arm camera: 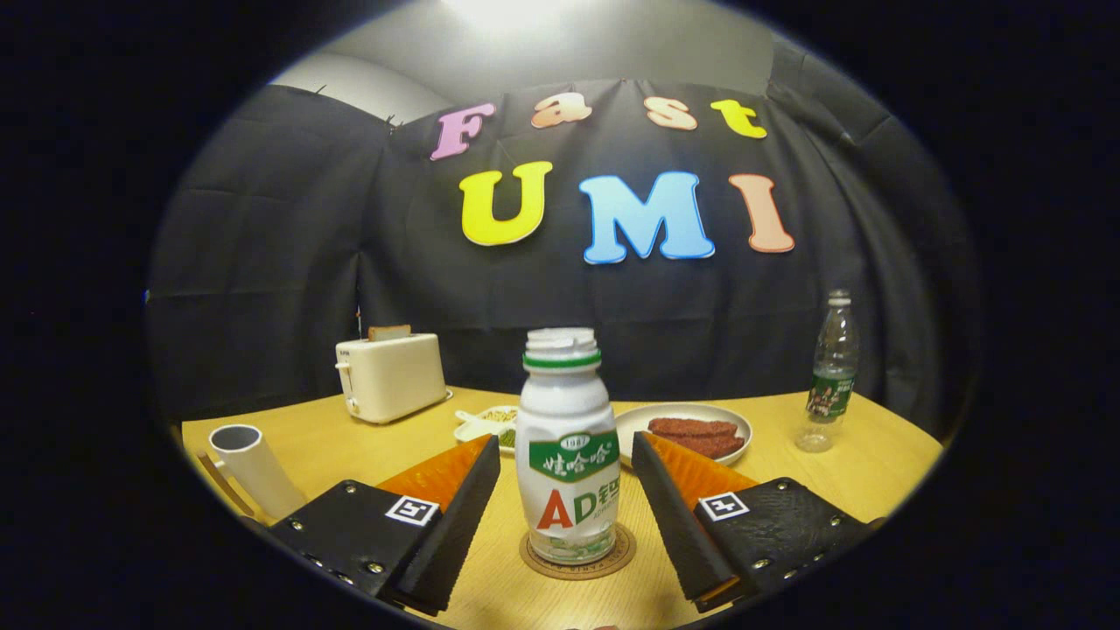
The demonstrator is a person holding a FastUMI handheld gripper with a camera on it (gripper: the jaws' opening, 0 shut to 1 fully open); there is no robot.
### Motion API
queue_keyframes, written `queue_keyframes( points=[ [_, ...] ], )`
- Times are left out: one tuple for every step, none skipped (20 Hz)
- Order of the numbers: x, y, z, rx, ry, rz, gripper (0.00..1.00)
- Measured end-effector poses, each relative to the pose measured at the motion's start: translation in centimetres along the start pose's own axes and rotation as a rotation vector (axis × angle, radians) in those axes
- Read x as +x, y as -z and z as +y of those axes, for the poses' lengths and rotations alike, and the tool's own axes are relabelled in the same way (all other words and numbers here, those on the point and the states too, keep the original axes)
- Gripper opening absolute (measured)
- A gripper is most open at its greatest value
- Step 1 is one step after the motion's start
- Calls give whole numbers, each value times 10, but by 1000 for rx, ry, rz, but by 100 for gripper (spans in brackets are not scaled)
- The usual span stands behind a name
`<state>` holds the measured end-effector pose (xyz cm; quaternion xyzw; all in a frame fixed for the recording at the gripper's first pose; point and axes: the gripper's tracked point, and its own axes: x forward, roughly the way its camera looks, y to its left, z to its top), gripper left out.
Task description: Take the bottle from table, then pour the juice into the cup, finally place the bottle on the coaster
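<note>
My hand-held gripper (pixel 566 507) stood open over the wooden worktop (pixel 875 472), its fingers spread to either side of the white juice bottle (pixel 567 455) with a clear gap between each finger and the bottle's sides, neither one pressing on it. The bottle stood upright between the fingers, its base resting on the round coaster (pixel 579 560), its cap on. The grey cup (pixel 249 468) sat to the near left, beyond the left finger and well apart from the bottle, tilted in the fisheye with its mouth showing. At the far left stood a cream toaster (pixel 389 376) with a slice of bread in its slot; behind the bottle lay a small dish of food (pixel 486 422) and a plate of reddish-brown strips (pixel 687 429); at the far right stood a clear water bottle (pixel 829 372).

By my reading, the bottle sat squarely on the coaster, so the work in hand was the release and a clean withdrawal. Doing it well meant keeping the fingers wide and level and drawing straight back along their own line, without swinging sideways, so that neither finger clipped the tall, narrow bottle and rocked it off the coaster.
</note>
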<state>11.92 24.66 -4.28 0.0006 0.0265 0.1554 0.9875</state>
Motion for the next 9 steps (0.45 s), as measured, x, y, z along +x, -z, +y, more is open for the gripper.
queue_keyframes(
  points=[
    [-6,-16,0,-25,13,-25,93],
    [-13,-31,1,-53,25,-40,93],
    [-21,-46,3,-77,31,-47,93],
    [-29,-60,7,-87,35,-48,92],
    [-37,-75,10,-79,33,-50,92],
    [-46,-93,14,-61,23,-63,93],
    [-55,-111,14,-43,22,-75,92],
    [-63,-128,11,-30,23,-86,91],
    [-71,-146,7,-25,23,-105,91]
  ],
)
